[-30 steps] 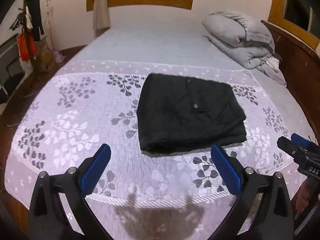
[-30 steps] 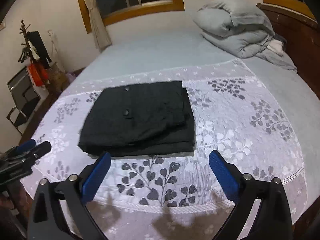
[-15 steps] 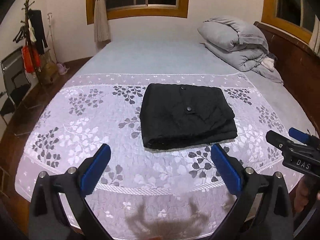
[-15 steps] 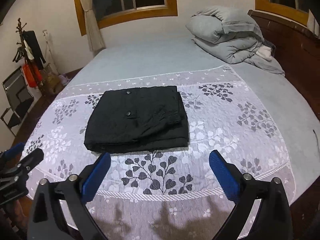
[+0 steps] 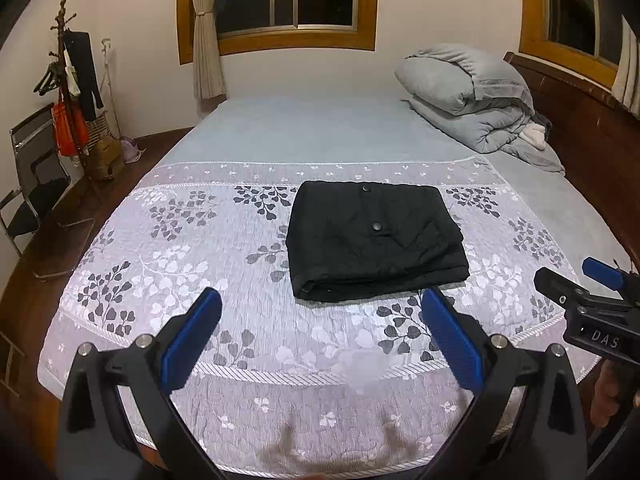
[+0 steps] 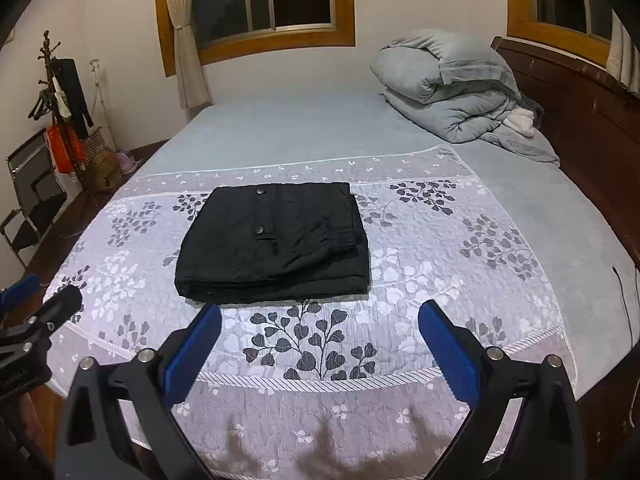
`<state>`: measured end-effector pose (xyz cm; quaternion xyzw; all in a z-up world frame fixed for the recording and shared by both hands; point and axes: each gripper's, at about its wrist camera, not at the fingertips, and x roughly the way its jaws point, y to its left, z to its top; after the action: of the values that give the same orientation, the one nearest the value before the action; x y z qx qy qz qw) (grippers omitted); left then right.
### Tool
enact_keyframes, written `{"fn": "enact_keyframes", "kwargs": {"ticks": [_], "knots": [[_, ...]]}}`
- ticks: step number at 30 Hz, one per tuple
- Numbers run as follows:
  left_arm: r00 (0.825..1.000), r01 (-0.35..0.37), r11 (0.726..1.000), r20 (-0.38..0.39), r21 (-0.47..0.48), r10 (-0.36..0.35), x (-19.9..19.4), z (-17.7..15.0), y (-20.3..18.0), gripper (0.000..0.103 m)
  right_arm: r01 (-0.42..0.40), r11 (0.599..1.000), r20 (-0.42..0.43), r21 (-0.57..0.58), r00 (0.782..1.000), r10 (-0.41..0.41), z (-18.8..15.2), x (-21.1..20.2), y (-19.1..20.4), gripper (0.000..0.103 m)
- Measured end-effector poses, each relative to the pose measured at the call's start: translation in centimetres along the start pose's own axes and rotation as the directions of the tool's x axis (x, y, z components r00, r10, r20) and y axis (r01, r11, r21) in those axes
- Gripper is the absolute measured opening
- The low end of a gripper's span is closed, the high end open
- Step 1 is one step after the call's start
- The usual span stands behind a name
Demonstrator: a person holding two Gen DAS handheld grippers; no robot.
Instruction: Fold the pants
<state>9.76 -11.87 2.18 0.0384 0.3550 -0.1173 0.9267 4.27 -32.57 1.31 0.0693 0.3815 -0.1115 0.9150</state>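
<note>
Pants (image 5: 374,240) on quilt (image 5: 168,264), duvet (image 5: 472,96) behind

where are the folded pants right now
The black pants lie folded on the floral bedspread, just beyond both open grippers, centre-right in the left wrist view and centre-left in the right, well short of the grey duvet.

A home bedroom: wide bed under a leaf-print coverlet (image 5: 168,248), rolled grey duvet (image 5: 468,96) at two o'clock, wooden-framed window (image 5: 280,0).

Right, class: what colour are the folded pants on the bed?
Black pants, with two dark buttons; the right wrist view shows them best.
</note>
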Motion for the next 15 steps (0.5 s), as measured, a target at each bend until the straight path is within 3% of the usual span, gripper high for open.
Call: {"fn": "enact_keyframes", "kwargs": {"ticks": [15], "knots": [[1.000, 0.003, 1.000, 0.012, -0.003, -0.003, -0.85, -0.50, -0.14, 0.100, 0.002, 1.000, 0.011, 0.009, 1.000, -0.002, -0.29, -0.81, -0.50, 0.099]]}}
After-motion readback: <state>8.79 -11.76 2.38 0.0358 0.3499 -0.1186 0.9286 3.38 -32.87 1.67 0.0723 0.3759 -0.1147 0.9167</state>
